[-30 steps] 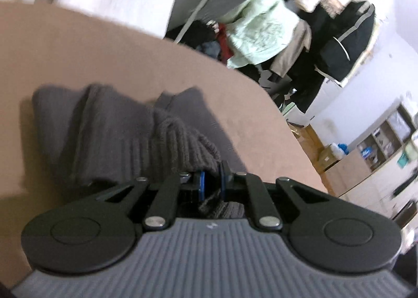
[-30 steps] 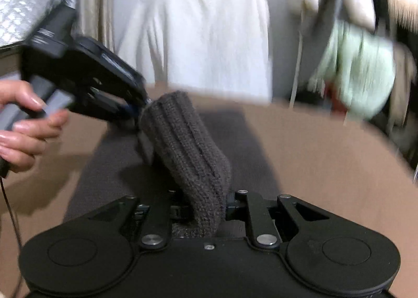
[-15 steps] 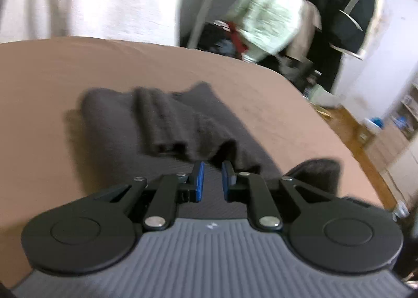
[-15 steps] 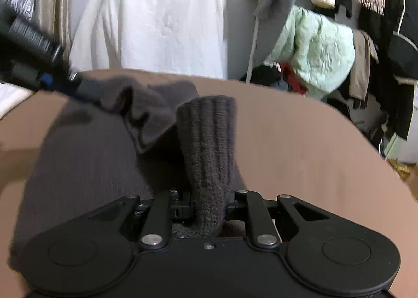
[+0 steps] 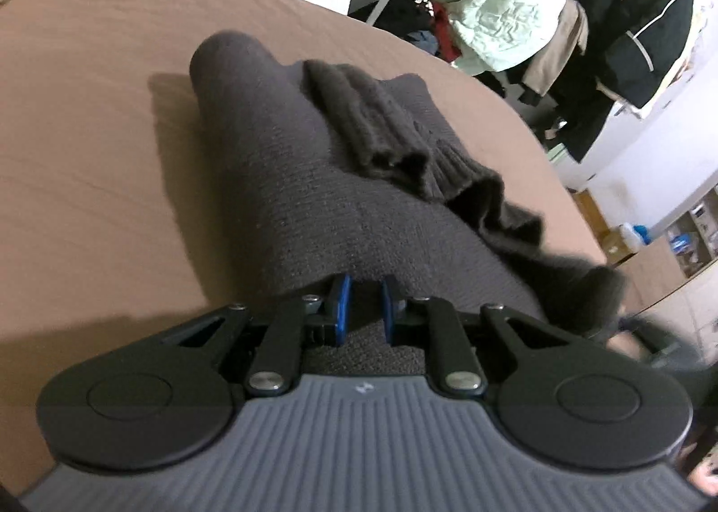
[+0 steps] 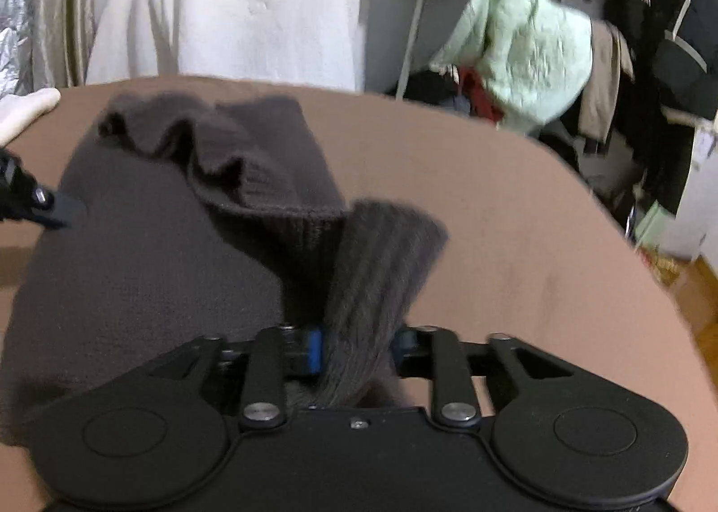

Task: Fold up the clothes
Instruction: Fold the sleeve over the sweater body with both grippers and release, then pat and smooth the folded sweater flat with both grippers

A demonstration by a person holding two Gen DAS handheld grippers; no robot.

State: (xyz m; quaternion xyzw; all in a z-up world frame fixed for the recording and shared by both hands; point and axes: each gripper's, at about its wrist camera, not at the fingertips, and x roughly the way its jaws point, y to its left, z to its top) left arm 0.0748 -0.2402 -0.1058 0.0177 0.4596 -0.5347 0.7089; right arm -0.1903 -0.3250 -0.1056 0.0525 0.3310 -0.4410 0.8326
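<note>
A dark grey knit sweater lies on the brown table, one ribbed sleeve draped across its body. My left gripper hovers low over the sweater's near edge, its blue-padded jaws slightly apart with nothing between them. In the right wrist view the sweater spreads to the left, and my right gripper is shut on a ribbed cuff that stands up between its fingers. The left gripper's tip shows at the left edge, over the sweater.
A white cloth-covered shape stands behind the table. A rack of hung clothes, with a mint green jacket and dark coats, is at the right. The table's curved far edge drops to a wooden floor.
My left gripper let go of the sleeve, which now lies across the sweater, and drew back to the near edge. My right gripper lowered the cuff it holds.
</note>
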